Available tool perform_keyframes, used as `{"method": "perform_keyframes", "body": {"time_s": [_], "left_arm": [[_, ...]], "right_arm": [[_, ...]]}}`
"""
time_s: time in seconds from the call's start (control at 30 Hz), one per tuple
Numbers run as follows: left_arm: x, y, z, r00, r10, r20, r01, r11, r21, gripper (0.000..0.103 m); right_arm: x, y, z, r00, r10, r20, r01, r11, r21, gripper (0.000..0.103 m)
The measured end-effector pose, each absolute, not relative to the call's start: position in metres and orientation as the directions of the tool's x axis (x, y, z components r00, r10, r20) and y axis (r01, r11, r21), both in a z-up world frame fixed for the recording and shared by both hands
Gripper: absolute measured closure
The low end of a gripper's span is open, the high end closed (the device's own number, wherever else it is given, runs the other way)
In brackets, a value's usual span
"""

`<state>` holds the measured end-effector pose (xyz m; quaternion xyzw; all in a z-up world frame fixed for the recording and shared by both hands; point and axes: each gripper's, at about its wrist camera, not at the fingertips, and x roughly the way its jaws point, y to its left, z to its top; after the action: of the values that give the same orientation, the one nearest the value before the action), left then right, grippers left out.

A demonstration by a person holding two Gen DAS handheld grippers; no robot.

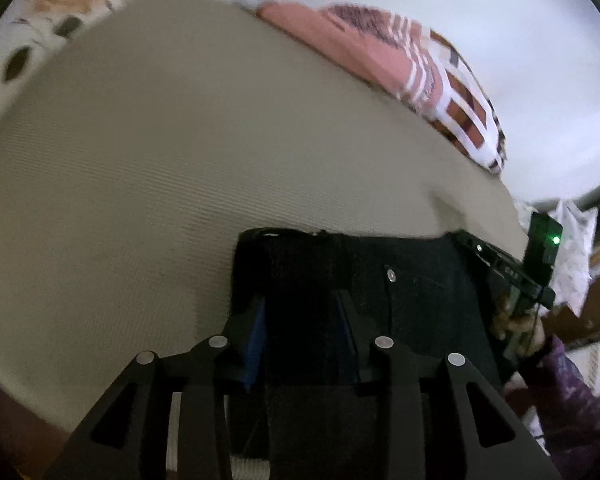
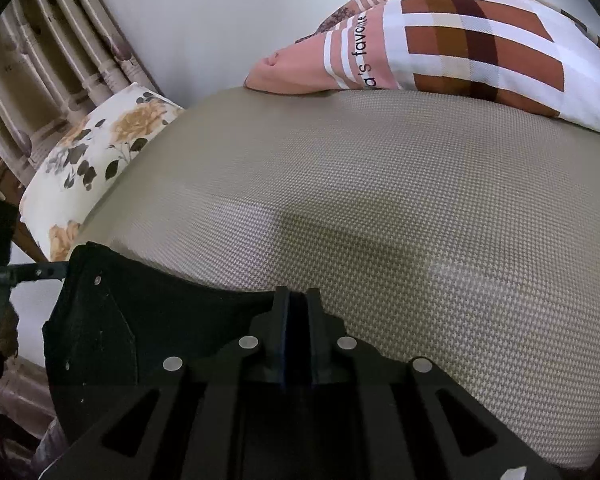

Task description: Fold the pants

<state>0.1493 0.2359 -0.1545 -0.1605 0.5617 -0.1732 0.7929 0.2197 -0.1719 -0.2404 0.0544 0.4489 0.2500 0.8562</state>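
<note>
Pants [image 1: 400,280], black, hang at the near edge of the beige mattress [image 1: 180,160], their top edge stretched sideways between the 2 grippers. Left gripper [image 1: 302,316] has its fingers apart with dark cloth filling the gap (whether it truly pinches I cannot tell). Right gripper [image 2: 296,308] is pinched tight on the other end of that edge. Ahead lie a floral pillow [image 2: 96,152] at left and a plaid pillow [image 2: 480,40] at right, well apart from the cloth.

Both grippers are matte black with silver rivets and blue pads [image 1: 256,336]; a purple patterned sleeve [image 1: 568,392] (fuzzy-looking) shows.
</note>
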Motion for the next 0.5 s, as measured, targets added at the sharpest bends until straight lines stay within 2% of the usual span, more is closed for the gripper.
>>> {"method": "perform_keyframes", "body": {"time_s": [0.07, 0.13, 0.23, 0.37, 0.5], "left_arm": [[0.154, 0.233, -0.156, 0.301, -0.454, -0.838, 0.106, 0.89, -0.444, 0.07], [0.156, 0.227, -0.154, 0.307, -0.445, -0.841, 0.129, 0.895, -0.426, 0.077], [0.162, 0.222, -0.145, 0.357, -0.385, -0.851, 0.138, 0.923, -0.359, 0.081], [0.173, 0.213, -0.126, 0.439, -0.367, -0.82, 0.181, 0.93, -0.319, 0.082], [0.173, 0.214, -0.151, 0.433, -0.351, -0.83, 0.194, 0.936, -0.295, 0.082]], "right_arm": [[0.221, -0.173, -0.241, 0.469, 0.483, -0.739, -0.375, 0.867, 0.328, 0.095], [0.221, -0.174, -0.241, 0.469, 0.485, -0.738, -0.374, 0.866, 0.332, 0.095], [0.22, -0.174, -0.241, 0.475, 0.486, -0.734, -0.37, 0.867, 0.334, 0.095], [0.215, -0.173, -0.238, 0.515, 0.456, -0.725, -0.362, 0.883, 0.298, 0.095], [0.213, -0.175, -0.237, 0.538, 0.44, -0.719, -0.343, 0.894, 0.29, 0.095]]}}
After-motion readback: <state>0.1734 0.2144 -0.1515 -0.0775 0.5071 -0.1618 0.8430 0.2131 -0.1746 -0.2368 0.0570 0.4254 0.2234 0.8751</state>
